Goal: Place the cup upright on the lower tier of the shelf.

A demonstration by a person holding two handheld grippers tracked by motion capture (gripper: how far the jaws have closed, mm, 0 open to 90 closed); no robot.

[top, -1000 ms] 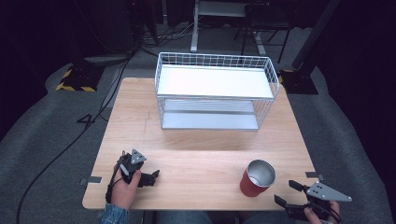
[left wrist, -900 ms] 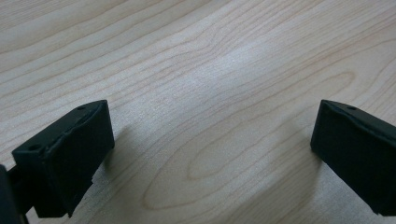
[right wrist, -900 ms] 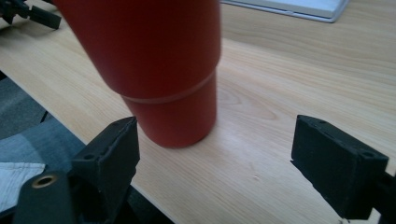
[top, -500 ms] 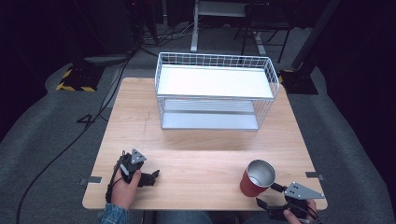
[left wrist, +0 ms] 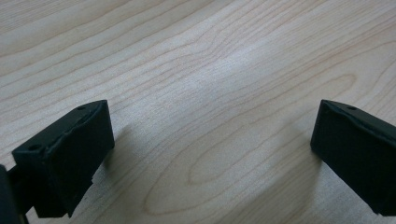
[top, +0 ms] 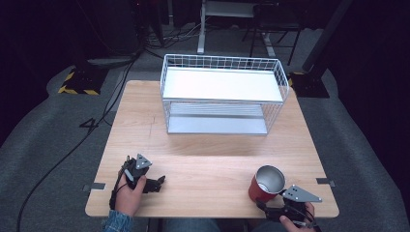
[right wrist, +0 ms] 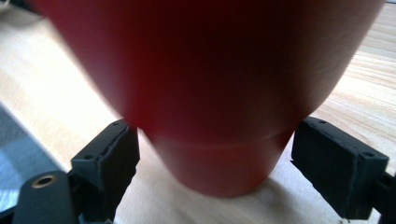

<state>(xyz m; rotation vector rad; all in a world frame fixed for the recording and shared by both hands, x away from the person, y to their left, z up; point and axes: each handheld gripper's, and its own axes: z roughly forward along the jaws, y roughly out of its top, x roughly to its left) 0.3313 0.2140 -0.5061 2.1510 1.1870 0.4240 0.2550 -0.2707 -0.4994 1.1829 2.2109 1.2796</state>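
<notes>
My right claw [top: 271, 211] has slid in from four o'clock over the last second, and now its wide-open jaws straddle the base of the red cup [right wrist: 219, 93], not yet pinching. That means the grab is next, I'd judge. The cup [top: 265, 183] stands upright near the table's [top: 208, 164] front edge, so little room behind. My left claw [top: 153, 182] rests open at seven o'clock. Bare wood ahead runs to the wire shelf rack [top: 222, 94] at twelve.
</notes>
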